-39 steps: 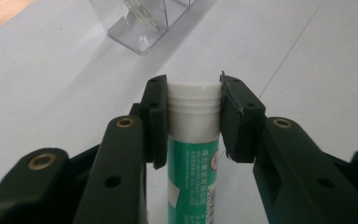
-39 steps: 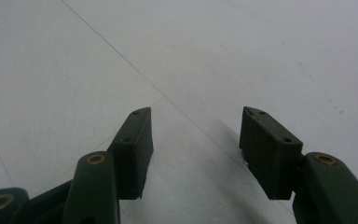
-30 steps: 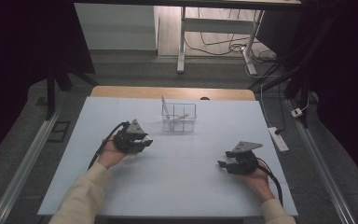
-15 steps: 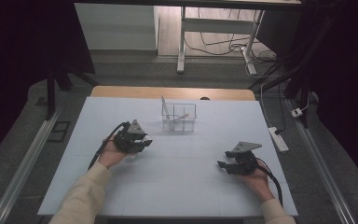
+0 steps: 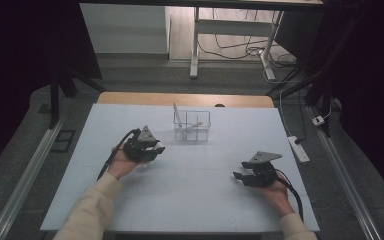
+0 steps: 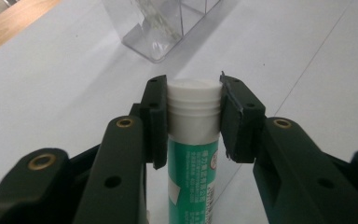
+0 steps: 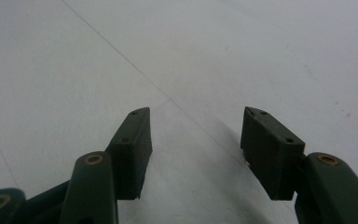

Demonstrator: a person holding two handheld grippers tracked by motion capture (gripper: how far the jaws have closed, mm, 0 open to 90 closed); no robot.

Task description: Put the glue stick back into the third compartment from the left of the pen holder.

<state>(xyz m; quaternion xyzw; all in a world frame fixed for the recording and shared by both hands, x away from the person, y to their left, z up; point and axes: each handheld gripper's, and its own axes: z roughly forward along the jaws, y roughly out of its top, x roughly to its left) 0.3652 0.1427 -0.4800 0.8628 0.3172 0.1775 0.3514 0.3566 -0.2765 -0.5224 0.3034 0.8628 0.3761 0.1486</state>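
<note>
A green tube with a white ribbed cap [image 6: 193,130] sits between the black jaws of my left gripper [image 6: 193,109], whose pads press on the cap from both sides. From above, the left gripper [image 5: 152,148] rests at the table's left middle, pointing toward a clear plastic organiser [image 5: 192,125]. That organiser [image 6: 163,25] stands just beyond the tube in the left gripper view. My right gripper [image 5: 239,176] lies low at the right front, and in its own view the right gripper [image 7: 196,140] stands open over bare white tabletop.
The white table [image 5: 205,200] has a wooden strip [image 5: 180,99] along its far edge. A power strip [image 5: 299,148] lies off the right side. Cables and desk legs [image 5: 195,45] fill the floor beyond. Metal rails [image 5: 25,170] run along both sides.
</note>
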